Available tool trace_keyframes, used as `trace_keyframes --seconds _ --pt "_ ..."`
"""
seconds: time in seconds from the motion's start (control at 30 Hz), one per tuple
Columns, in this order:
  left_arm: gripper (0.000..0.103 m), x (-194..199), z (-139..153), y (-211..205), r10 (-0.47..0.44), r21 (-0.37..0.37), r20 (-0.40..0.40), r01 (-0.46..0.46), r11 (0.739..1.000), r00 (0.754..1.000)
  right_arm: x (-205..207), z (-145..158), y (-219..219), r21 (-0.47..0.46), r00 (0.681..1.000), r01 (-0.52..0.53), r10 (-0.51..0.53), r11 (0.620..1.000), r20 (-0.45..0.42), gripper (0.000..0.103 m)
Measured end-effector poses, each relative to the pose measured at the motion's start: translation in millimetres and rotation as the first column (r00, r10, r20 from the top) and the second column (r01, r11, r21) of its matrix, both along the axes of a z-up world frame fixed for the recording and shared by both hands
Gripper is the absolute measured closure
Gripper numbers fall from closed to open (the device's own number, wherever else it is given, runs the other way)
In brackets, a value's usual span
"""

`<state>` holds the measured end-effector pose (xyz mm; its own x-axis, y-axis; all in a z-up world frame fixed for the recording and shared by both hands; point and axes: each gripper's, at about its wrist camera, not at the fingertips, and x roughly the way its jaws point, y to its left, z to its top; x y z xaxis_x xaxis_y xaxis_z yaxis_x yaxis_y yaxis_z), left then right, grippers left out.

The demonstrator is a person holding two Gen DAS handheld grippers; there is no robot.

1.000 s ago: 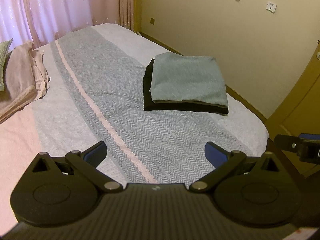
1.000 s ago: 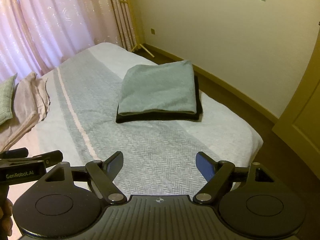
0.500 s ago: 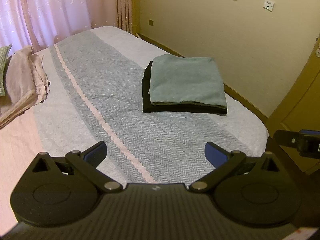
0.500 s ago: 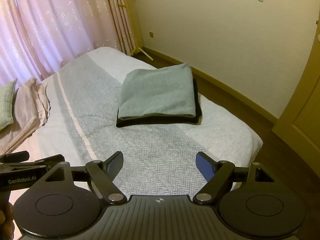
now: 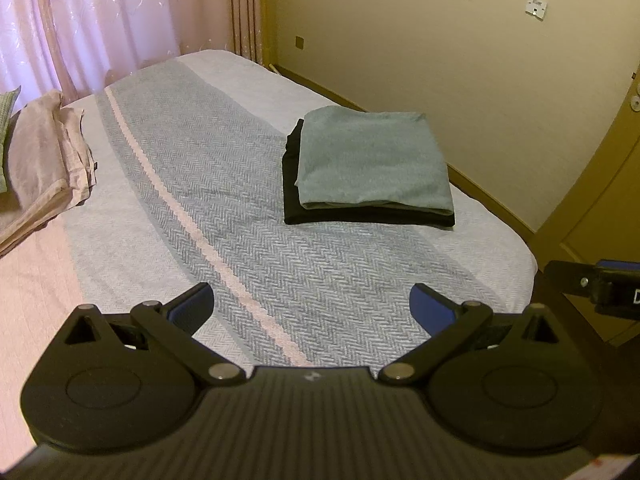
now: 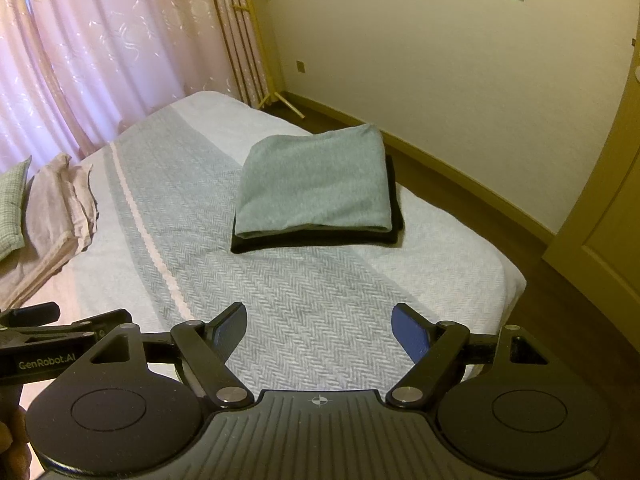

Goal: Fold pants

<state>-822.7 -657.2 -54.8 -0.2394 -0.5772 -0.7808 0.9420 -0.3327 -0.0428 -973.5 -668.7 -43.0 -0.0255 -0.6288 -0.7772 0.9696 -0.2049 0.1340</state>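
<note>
Folded grey-green pants (image 5: 372, 162) (image 6: 316, 184) lie on top of a folded black garment (image 5: 360, 216) (image 6: 316, 240) on the right side of the bed. My left gripper (image 5: 312, 306) is open, well short of the stack, over the grey herringbone bedspread (image 5: 224, 184), holding nothing. My right gripper (image 6: 318, 326) is also open and empty, hanging above the near part of the bedspread (image 6: 304, 300), far from the stack. The right gripper's side shows at the right edge of the left wrist view, and the left gripper's body at the left edge of the right wrist view.
A folded pinkish blanket (image 5: 44, 164) (image 6: 56, 216) and a green pillow (image 6: 12, 208) lie at the bed's left. Pink curtains (image 6: 100, 52) hang behind. A cream wall (image 5: 460, 60), dark floor (image 6: 460, 192) and a wooden door (image 6: 600, 216) bound the bed's right side.
Both grippers have drawn back and risen a little, so the stack looks slightly farther away. Both stay open. The pants and black garment have not moved.
</note>
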Motion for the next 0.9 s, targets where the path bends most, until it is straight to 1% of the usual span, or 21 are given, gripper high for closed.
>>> trace_keyframes --seconds 0.2,0.33,0.57,0.77,0.9 --pt "0.001 3 -2 -4 -0.002 0.006 -0.002 0.002 1.0 1.0 1 0 0 -0.002 1.0 0.027 -0.027 1.0 0.003 0.026" --pt "0.001 5 -4 -7 -0.021 0.005 0.006 0.021 1.0 1.0 3 1 3 -0.002 0.998 0.057 -0.057 0.998 0.005 0.026" --pt "0.001 1 -17 -17 -0.056 0.021 0.02 0.055 0.998 0.998 -1 -5 3 0.007 0.995 0.101 -0.101 0.995 -0.003 0.026" --pt "0.001 -17 -31 -40 -0.043 0.034 0.029 0.042 0.999 0.999 -20 -21 -24 0.028 0.996 0.093 -0.092 0.995 -0.017 0.026" --pt "0.001 -34 -39 -63 -0.001 0.038 0.049 -0.001 0.999 0.999 -37 -36 -54 0.043 0.998 0.062 -0.061 0.997 -0.023 0.026"
